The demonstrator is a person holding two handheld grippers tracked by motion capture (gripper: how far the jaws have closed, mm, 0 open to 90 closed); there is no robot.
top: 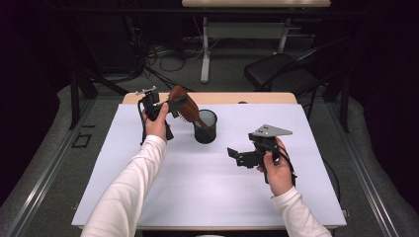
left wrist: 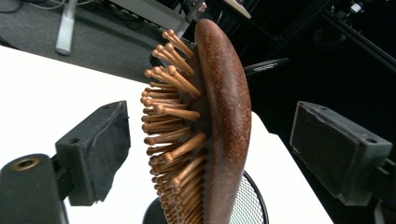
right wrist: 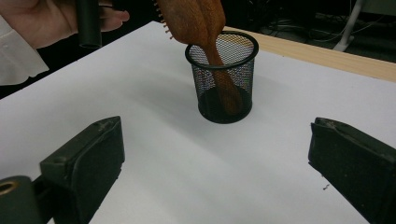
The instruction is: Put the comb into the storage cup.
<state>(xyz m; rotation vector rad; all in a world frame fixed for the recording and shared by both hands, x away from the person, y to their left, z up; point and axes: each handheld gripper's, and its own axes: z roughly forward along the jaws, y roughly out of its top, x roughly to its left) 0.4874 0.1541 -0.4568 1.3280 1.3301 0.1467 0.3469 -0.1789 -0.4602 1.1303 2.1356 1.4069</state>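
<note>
Left tongs (left wrist: 212, 140): jaws spread wide either side of the brush (left wrist: 219, 121), pads clear of it on both sides, apparently no contact. Brush leans, handle down in the mesh cup (right wrist: 224, 88), head tilted out over the rim. Cup stands on the surface (top: 197, 182). Right tongs (right wrist: 210, 172): wide open, empty, well apart from the cup.

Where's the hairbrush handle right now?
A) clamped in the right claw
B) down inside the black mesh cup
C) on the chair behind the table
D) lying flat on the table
B: the wooden hairbrush leans with its handle down inside the black mesh cup, its head sticking out above the rim between the open jaws of the left claw, whose pads stand clear of it.
</note>
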